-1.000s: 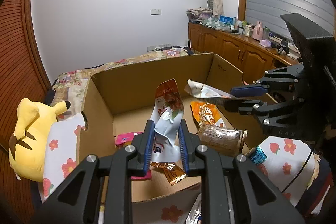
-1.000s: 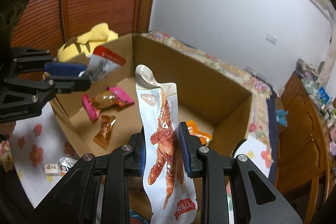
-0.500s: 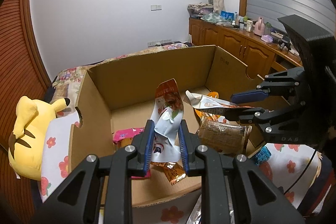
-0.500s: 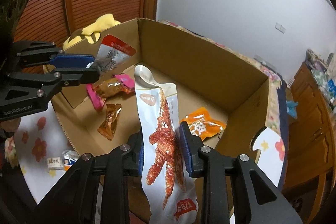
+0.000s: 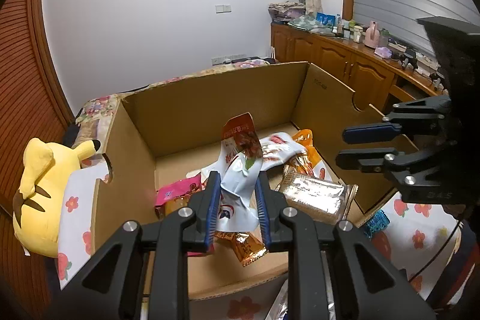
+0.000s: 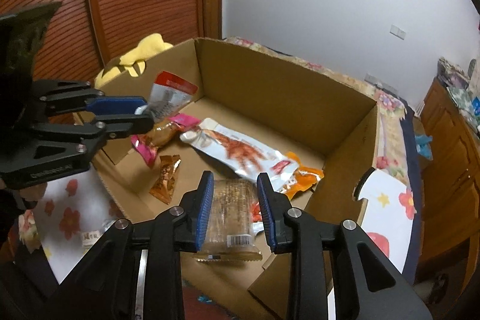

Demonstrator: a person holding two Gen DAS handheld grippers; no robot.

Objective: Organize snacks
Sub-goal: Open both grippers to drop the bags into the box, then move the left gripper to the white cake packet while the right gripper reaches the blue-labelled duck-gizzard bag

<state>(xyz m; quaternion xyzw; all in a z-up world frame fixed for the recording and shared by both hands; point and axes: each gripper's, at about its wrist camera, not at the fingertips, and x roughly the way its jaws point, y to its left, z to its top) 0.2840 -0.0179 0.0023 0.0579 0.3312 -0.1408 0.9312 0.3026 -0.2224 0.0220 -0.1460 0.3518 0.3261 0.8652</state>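
Left gripper (image 5: 236,201) jaws clamp crumpled white-red snack pouch (image 5: 238,170); right gripper (image 6: 233,204) jaws released, empty.

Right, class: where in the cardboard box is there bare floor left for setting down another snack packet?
Bare floor runs along the far wall of the cardboard box, behind the chicken-feet packet. A smaller patch lies between the small brown packet and the side wall by the yellow plush. It is crowded around the clear-wrapped cake and orange packet.
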